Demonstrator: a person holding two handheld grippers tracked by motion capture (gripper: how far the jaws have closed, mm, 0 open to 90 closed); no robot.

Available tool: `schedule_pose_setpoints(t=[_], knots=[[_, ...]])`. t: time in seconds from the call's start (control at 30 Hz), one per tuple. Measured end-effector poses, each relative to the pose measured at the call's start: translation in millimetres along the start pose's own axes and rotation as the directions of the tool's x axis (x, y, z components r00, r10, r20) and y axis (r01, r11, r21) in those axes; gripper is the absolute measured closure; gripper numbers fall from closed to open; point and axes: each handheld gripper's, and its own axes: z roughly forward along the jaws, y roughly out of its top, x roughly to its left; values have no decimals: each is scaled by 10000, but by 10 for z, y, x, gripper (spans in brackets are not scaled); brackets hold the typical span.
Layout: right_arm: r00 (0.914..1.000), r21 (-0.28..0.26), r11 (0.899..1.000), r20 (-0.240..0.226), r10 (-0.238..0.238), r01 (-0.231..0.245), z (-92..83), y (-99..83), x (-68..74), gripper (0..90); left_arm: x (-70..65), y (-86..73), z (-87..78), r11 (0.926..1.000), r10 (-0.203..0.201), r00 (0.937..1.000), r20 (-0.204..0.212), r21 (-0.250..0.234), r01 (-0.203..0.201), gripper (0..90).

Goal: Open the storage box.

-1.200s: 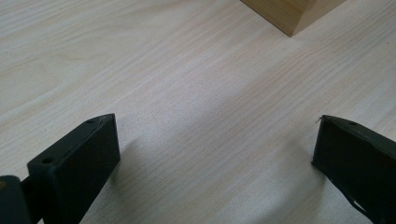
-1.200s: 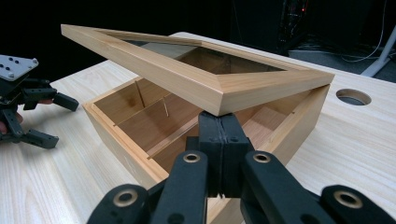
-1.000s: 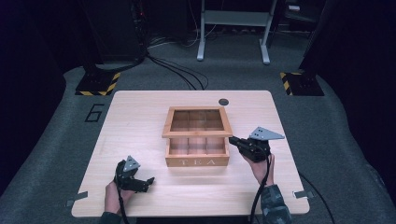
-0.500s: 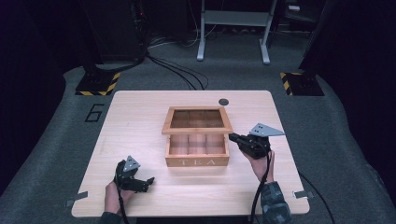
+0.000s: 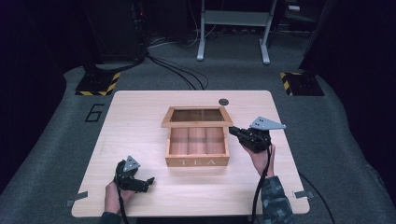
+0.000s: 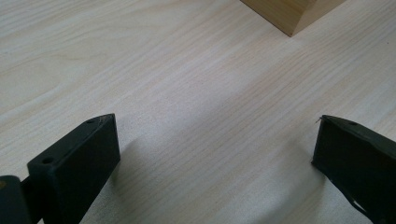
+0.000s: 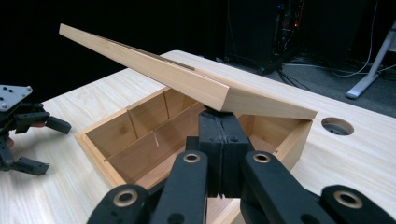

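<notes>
High view: a pale wooden table on dark carpet, with a person's two hands coming in from the near edge, each holding a black gripper. At the table's middle sits a wooden tea box marked TEA on its front, divided inside into six compartments that look empty. Its lid, a wooden frame around a clear pane, is hinged at the far side and stands partly raised.

At the box's right side, the right gripper has its jaws pressed together with nothing between them. In the right gripper view the closed jaw tips sit right under the lid's side edge, propping it up rather than pinching it; the lid slopes up over the open compartments.

The left gripper rests near the table's front left, well apart from the box. In the left gripper view its jaws are spread wide over bare wood, holding nothing, with a corner of the box farther ahead.

The lid looks light and stiff, thin wood on a hinge, so it should swing easily on a gentle push. Its smooth edge could slip off closed jaw tips and drop. The pane may be fragile; the wooden frame is the safer place to push or grip.

A round hole lies in the table behind the box.
</notes>
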Motion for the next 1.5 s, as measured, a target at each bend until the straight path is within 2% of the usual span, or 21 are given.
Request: schedule_pose_setpoints(t=[0.07,0.1,0.53,0.63,1.5], knots=[[10000,26,10000,48,-20,20,1,27,-4,898,-4,-3,7,10000,-21,10000,-66,-85,21,3],[10000,-15,10000,40,-55,55,5,40,-10,897,4,-1,4,9999,103,9999,-119,-69,-104,4],[9999,-99,9999,106,-88,89,34,182,-58,898,1,-2,7,9999,55,9999,-120,-116,-56,3],[9998,-124,9998,131,-125,127,41,217,-74,898,-7,-3,9,9999,-79,9999,-75,-121,78,4],[9994,-157,9994,194,-298,302,107,444,-180,898,0,-1,6,10000,20,9999,-101,-93,-21,3]])
